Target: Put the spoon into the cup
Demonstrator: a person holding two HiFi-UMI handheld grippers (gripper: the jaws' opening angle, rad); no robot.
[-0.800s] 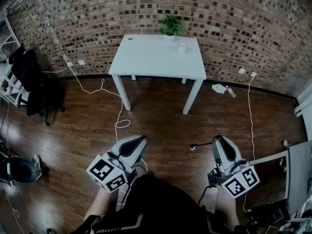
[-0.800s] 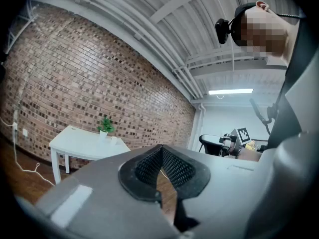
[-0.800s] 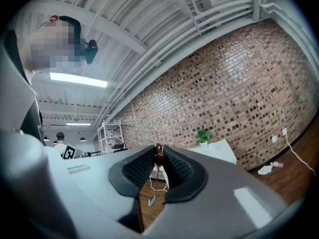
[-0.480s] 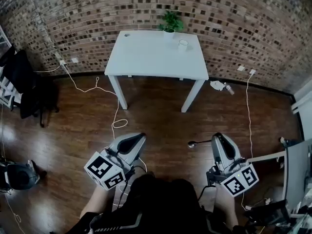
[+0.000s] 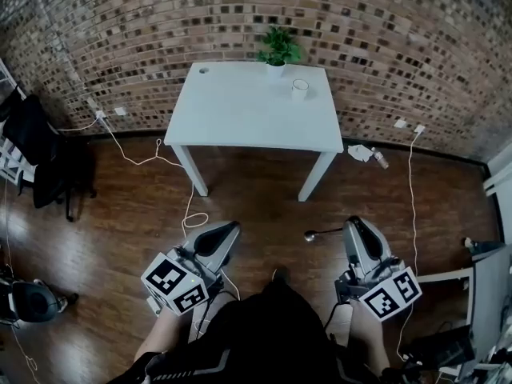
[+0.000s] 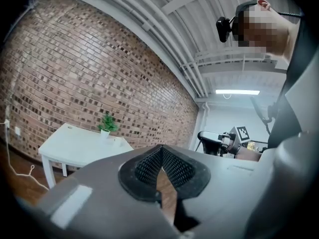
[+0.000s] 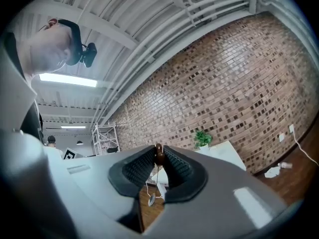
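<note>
A small white cup (image 5: 300, 87) stands at the far right of the white table (image 5: 240, 110), close to the brick wall. In the left gripper view the cup (image 6: 118, 141) shows far off on the table (image 6: 75, 146). My right gripper (image 5: 350, 222) is low over the wooden floor, well short of the table, and shut on a metal spoon (image 5: 324, 233) that sticks out to the left. In the right gripper view the pads pinch the spoon (image 7: 155, 180) by its handle end, bowl hanging down. My left gripper (image 5: 234, 226) is shut and holds nothing.
A potted plant (image 5: 278, 50) stands on the table behind the cup. A white cable (image 5: 196, 218) snakes over the floor from the wall. A black chair (image 5: 48, 146) is at the left, grey equipment (image 5: 480, 294) at the right, and a white object (image 5: 364, 153) lies by the wall.
The table has drawn a little closer and lower in the head view, so the person has stepped toward it. Both grippers keep their pose, the spoon still in the right one.
</note>
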